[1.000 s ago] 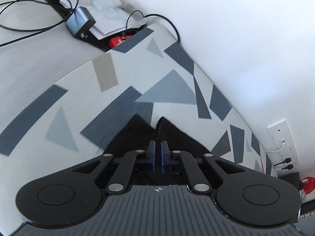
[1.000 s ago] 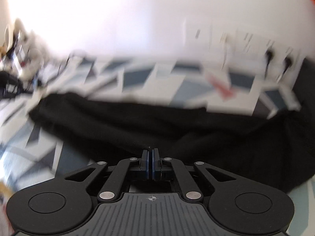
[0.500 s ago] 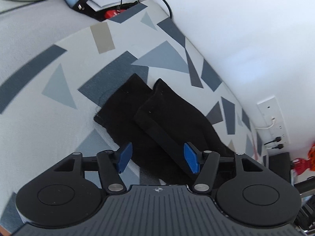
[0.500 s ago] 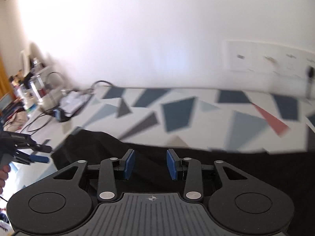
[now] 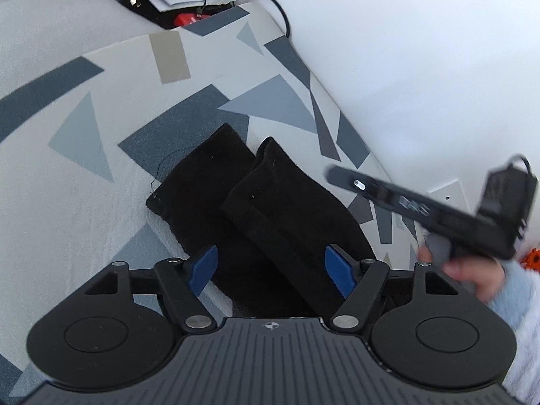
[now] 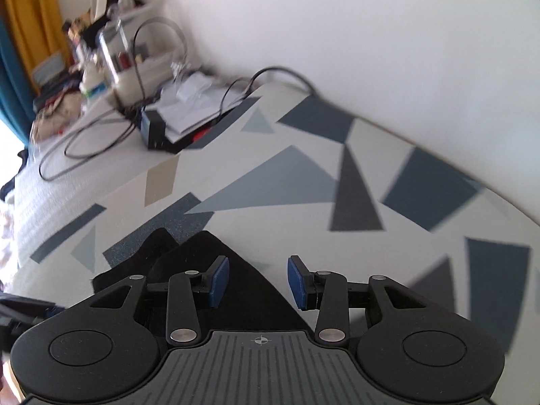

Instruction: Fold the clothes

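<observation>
While lying flat, black garment, cuffs pointing away.

- Plain white wall along the far side.
- Pale geometric-patterned surface with grey and navy triangles.
- Yellow curtain far left.
- Cluttered shelf, cables far left.

Bright, even daylight; fisheye-bent edges; motion blur at frame margins
</observation>
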A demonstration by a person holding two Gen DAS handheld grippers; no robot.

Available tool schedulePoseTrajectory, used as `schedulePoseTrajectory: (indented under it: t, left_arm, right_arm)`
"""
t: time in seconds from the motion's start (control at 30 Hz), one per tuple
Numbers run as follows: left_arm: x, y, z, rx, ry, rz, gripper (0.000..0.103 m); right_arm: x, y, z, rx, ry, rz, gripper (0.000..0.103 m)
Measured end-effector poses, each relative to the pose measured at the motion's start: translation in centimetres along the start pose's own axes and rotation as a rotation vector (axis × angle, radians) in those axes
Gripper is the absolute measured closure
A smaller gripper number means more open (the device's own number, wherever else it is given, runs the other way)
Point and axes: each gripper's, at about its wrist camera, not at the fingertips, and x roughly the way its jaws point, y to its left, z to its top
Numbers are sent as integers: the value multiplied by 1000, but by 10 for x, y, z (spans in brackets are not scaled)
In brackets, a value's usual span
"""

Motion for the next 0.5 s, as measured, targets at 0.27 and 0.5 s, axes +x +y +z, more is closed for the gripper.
schedulePoseTrajectory:
  t: [0.27, 0.5]
  left_arm:
    - [6, -5, 1, 35, 32, -1, 11]
    - [12, 5, 13, -122, 39, -136, 11]
  right_arm:
    - [52, 30, 19, -171, 132, 64, 76]
    - [18, 16, 24, -175, 4, 63, 102]
